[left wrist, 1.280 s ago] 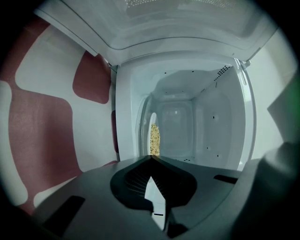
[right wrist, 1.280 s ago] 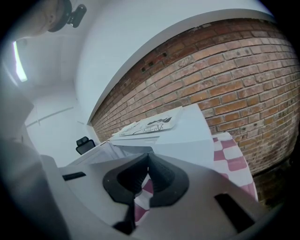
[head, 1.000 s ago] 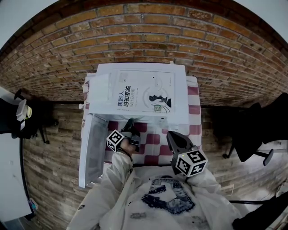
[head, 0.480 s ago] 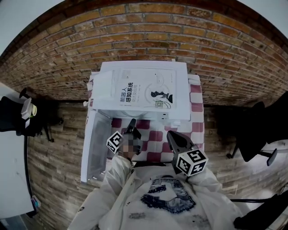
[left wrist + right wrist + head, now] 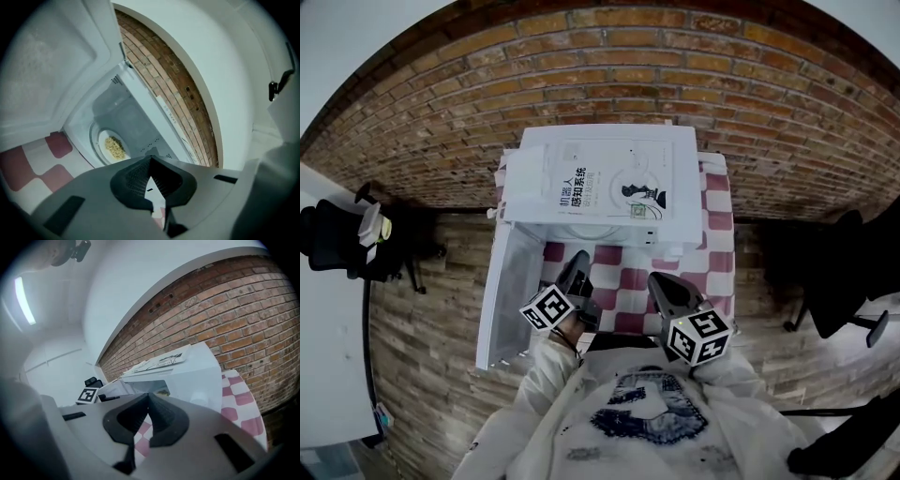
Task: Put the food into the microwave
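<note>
1. The food (image 5: 114, 147), a yellowish heap that looks like noodles, lies on one white plate (image 5: 102, 140) on the turntable inside the microwave (image 5: 530, 187). I judge the placing done.
2. In the left tool view, the food sits to the upper left of the left tool (image 5: 150, 159), inside the cavity and well apart from its tips.
3. The left tool's jaws are pressed together with nothing between them. The right tool (image 5: 148, 395) is likewise closed and empty.
4. The one door (image 5: 511, 295) stands open at the left of the head view, its long edge running down the frame. The left tool (image 5: 578, 257) is nearer to it than the right tool (image 5: 657, 280), so closing it likely falls to the left.
5. Count: one microwave, one book (image 5: 609, 187) on its top, two tools, one checkered bench (image 5: 712, 244).
</note>
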The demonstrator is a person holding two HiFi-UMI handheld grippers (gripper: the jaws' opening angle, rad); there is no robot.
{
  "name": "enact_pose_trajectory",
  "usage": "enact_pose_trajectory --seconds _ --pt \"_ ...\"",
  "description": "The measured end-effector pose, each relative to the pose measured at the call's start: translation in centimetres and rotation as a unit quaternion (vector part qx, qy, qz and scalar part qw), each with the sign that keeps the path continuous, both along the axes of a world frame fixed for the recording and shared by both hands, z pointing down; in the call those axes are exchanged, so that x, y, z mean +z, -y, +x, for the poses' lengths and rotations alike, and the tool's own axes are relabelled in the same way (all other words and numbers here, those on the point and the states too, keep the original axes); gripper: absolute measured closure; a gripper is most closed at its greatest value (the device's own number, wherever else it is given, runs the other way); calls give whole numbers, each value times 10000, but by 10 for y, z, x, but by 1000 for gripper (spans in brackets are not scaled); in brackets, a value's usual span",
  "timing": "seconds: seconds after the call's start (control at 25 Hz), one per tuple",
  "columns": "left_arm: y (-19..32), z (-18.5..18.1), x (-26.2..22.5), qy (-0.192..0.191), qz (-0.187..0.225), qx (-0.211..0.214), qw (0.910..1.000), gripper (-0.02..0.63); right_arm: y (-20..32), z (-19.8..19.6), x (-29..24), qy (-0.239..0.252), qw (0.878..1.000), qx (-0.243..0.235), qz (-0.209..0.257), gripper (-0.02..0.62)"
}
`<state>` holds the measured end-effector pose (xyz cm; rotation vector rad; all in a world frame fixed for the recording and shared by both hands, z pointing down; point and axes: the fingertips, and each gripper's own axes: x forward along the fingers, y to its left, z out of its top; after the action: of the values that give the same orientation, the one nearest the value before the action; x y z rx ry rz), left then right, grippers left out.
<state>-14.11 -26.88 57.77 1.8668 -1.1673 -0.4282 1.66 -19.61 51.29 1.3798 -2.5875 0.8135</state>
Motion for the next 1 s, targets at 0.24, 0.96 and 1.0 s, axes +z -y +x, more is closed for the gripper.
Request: enact_pose_trajectory --seconds 0.24,0.96,1.0 --pt "-22 3 -34 987 416 106 9942 599 -3 0 -2 18 10000 -20 46 581" --pt "-60 5 -95 3295 1424 -77 9333 599 1 -3 -10 -63 9997 -110 230 581" --pt "-61 5 -96 3334 1446 -82 9316 598 0 -4 -10 -69 9996 -119 233 581"
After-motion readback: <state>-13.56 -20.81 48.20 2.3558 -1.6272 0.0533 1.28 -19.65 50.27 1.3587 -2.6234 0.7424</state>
